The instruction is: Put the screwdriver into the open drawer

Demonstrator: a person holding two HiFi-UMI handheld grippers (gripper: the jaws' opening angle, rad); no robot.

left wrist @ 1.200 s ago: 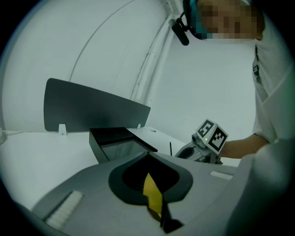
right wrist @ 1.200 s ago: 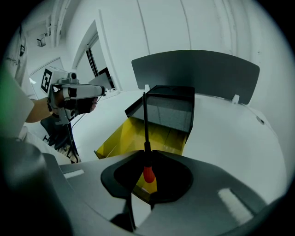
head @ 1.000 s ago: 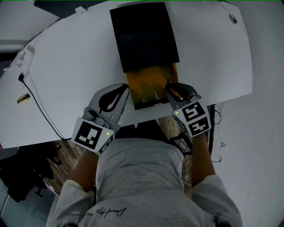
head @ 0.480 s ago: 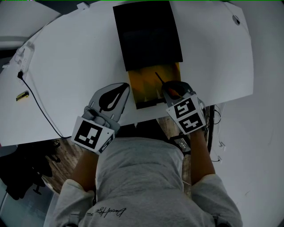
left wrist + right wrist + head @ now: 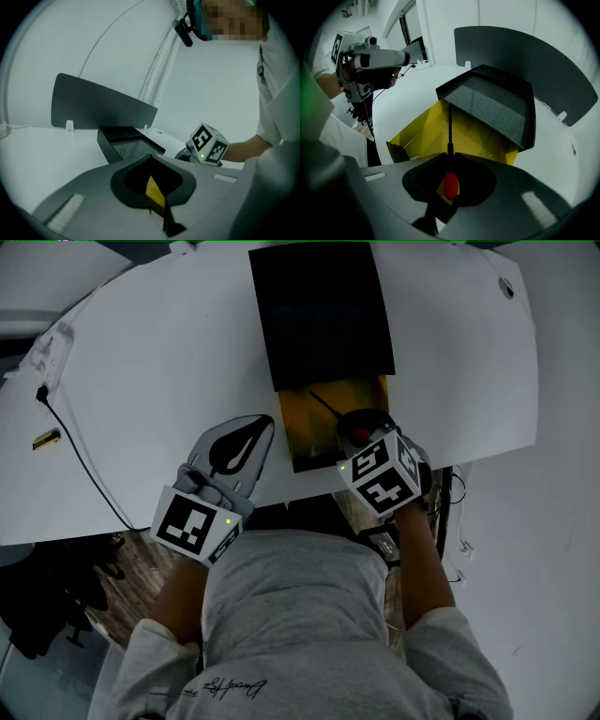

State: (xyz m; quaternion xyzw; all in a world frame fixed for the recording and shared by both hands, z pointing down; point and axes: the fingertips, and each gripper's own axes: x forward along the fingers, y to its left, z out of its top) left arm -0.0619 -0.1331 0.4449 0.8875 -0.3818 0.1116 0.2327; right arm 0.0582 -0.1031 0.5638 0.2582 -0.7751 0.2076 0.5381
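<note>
The right gripper point(image 5: 450, 153) is clamped on the screwdriver point(image 5: 450, 183), whose red handle is mostly buried between the jaws while its dark shaft juts ahead over the open yellow drawer point(image 5: 416, 136), the drawer's far end hidden under the black box point(image 5: 497, 108); to the right gripper's left sits the left gripper point(image 5: 151, 157), closed and empty.
</note>
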